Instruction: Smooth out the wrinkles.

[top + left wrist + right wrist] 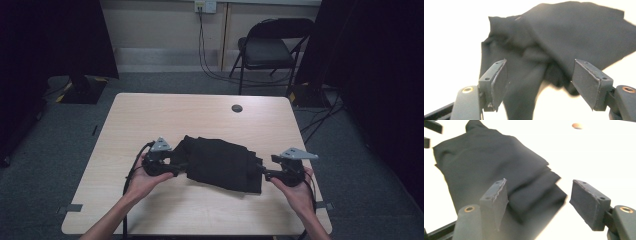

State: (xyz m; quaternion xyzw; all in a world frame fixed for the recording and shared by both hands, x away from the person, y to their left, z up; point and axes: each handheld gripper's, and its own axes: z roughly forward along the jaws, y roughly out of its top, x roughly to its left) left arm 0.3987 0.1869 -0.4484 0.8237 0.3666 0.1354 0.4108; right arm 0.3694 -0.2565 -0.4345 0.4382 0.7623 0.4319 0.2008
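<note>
Black folded cloth (220, 164) lies near the middle of the pale wooden table (165, 112) (its left end bunched, its right end in flat layers). Left gripper (181, 166) and right gripper (262, 170) sit at either end, jaws spread wide, pressing nothing.

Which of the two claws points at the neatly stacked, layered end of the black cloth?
The right claw: the black cloth shows flat stacked folds there; the left claw faces bunched fabric.
</note>
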